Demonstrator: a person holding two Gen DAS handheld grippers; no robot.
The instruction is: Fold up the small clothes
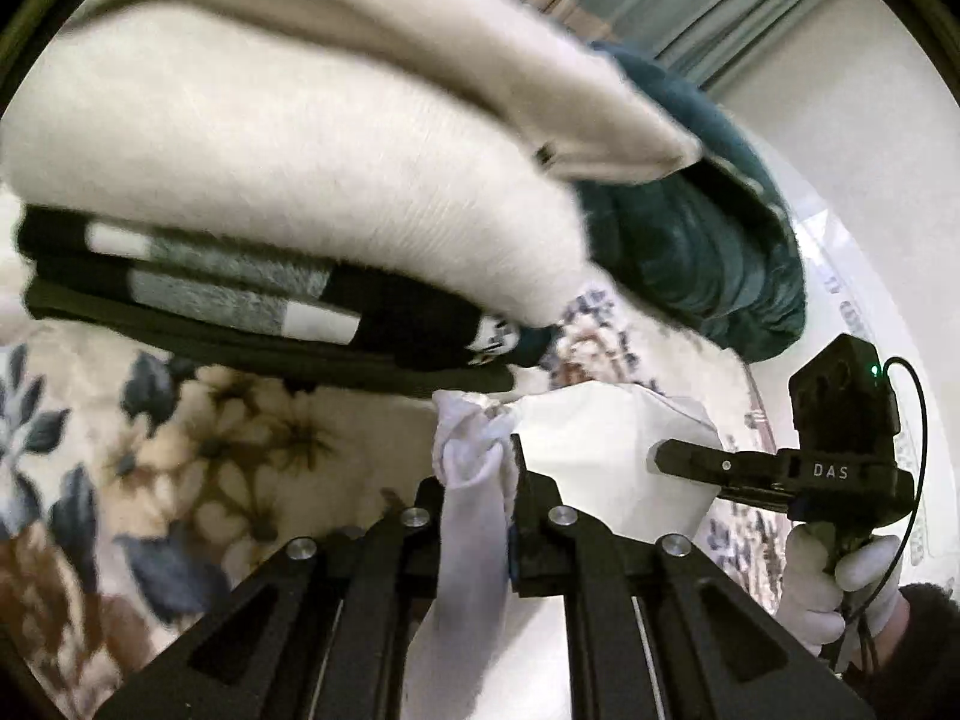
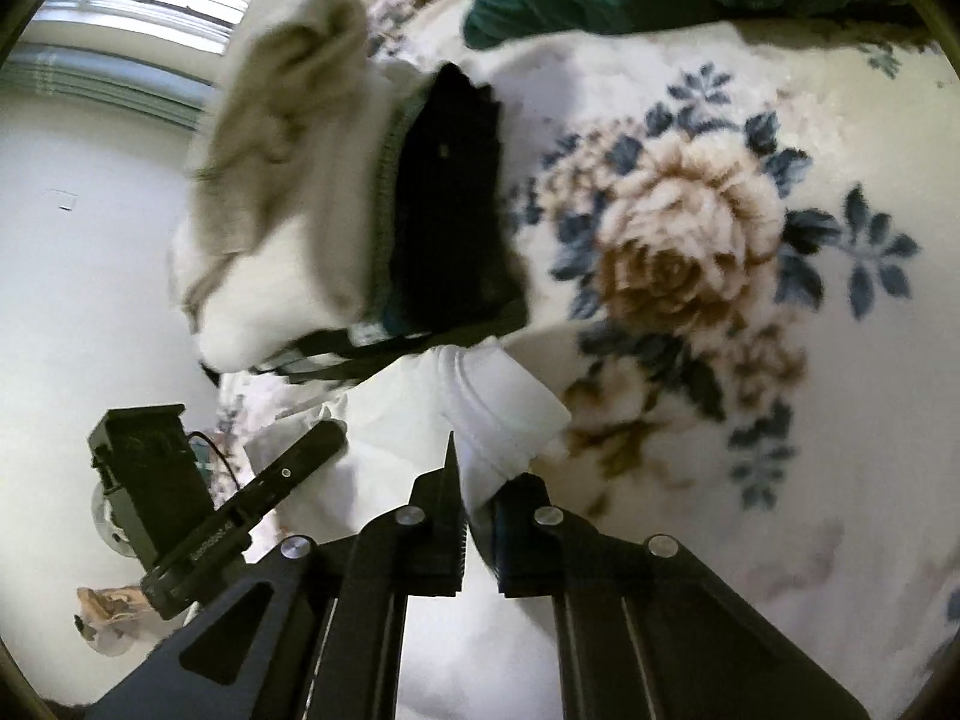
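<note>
White garment | left tongs clamped | right tongs clamped, angled down

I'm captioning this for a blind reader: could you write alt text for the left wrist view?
The left gripper pinches a white garment above a floral blanket; the right gripper grips its other edge. Behind sits a stack of folded clothes.

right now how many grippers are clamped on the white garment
2. The left gripper pinches a bunched edge of the white garment, and the right gripper holds its hemmed edge, both just in front of the folded stack.
</note>
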